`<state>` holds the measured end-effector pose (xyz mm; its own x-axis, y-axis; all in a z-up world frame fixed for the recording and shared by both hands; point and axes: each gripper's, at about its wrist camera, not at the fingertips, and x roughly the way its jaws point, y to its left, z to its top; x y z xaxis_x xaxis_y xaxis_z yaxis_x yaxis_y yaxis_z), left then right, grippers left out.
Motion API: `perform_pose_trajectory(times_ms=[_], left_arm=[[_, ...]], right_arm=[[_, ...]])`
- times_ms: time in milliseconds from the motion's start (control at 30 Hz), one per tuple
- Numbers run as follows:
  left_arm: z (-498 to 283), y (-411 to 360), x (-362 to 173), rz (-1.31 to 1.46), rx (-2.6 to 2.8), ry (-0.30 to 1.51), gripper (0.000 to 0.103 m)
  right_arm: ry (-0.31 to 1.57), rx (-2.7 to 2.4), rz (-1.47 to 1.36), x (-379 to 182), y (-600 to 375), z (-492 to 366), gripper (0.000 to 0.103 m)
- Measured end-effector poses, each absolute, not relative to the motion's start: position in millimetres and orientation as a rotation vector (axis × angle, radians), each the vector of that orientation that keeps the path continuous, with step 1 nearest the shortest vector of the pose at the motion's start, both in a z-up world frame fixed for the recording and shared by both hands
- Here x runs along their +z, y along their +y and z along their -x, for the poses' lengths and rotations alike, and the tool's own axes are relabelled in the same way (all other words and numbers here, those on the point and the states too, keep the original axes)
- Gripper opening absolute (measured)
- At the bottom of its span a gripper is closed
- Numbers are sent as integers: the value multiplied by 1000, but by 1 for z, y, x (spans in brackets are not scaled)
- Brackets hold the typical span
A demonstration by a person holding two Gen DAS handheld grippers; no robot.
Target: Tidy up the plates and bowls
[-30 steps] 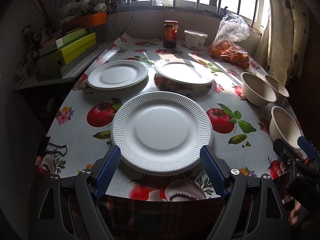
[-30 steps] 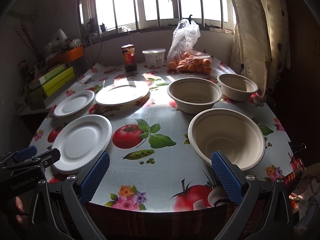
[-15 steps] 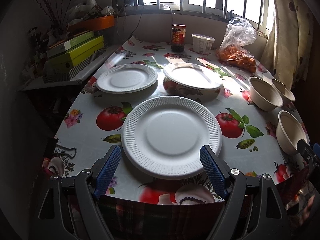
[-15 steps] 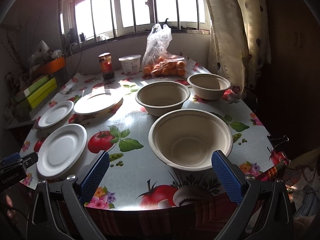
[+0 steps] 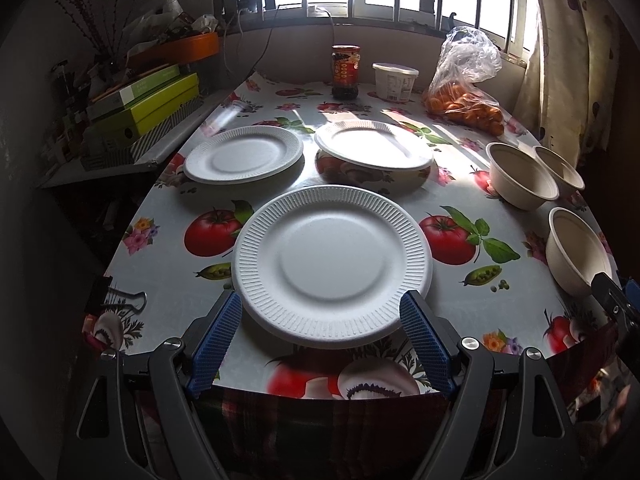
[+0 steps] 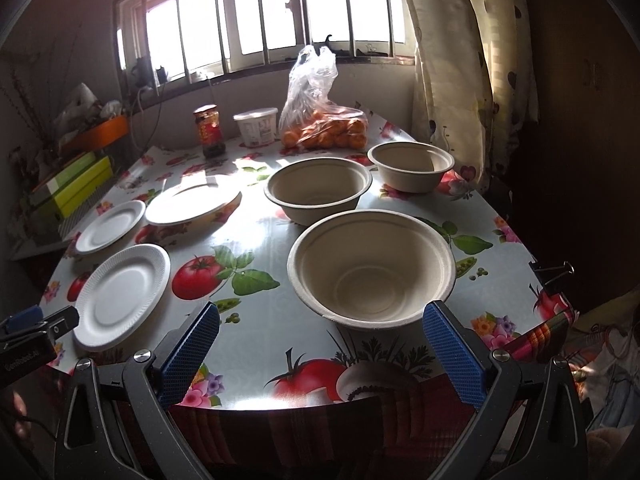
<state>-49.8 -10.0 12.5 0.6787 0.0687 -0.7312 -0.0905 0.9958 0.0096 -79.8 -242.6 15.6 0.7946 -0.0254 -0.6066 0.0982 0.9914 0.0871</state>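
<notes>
Three white paper plates lie on the fruit-print table: a near plate, a far-left plate, and a far plate resting on a patterned dish. Three beige paper bowls stand at the right: near bowl, middle bowl, far bowl. My left gripper is open and empty, its blue fingers either side of the near plate's front edge. My right gripper is open and empty, just in front of the near bowl.
At the back stand a dark jar, a white tub and a plastic bag of oranges. Green boxes are stacked on a shelf left of the table. Binder clips hold the tablecloth at the edge.
Both grippers have shifted a little, so the near plate and the near bowl now sit more centred between their fingers. No dish has moved.
</notes>
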Motion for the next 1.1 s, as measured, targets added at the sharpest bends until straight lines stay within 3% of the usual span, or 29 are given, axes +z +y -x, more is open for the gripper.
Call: perform_pose_trajectory(times_ms=[1100], left_arm=[[43, -6, 8, 35, 81, 830, 82]], right_arm=[[670, -44, -111, 8, -231, 74, 103]])
